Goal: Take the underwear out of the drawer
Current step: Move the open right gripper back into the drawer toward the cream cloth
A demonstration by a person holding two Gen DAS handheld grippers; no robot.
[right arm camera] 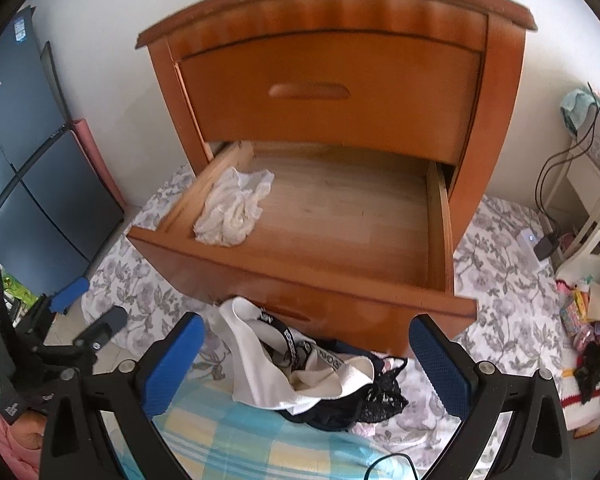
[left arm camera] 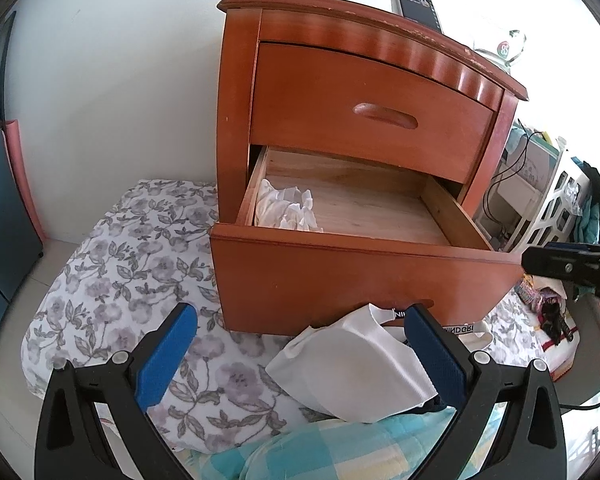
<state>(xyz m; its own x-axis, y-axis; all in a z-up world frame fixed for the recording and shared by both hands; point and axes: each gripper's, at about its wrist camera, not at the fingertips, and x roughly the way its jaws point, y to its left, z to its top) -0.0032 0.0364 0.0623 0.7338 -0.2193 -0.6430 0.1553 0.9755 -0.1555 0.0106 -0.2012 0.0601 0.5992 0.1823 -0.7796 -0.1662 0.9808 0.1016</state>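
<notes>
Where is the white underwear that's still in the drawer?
The crumpled white underwear lies in the open lower drawer, in its front left corner, in both wrist views.

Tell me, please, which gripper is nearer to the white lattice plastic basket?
Right. The right gripper hangs near the basket; the left gripper sits farther left, before the open brown wooden drawer.

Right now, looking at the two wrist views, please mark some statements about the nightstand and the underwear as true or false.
1. The lower drawer is pulled out. True.
2. The upper drawer is open too. False: it is shut.
3. The lower drawer holds nothing. False: a crumpled white garment lies in its left part.
4. A pile of underwear lies in front of the nightstand. True.
5. The right gripper grips a garment. False: its jaws stand wide open.
</notes>
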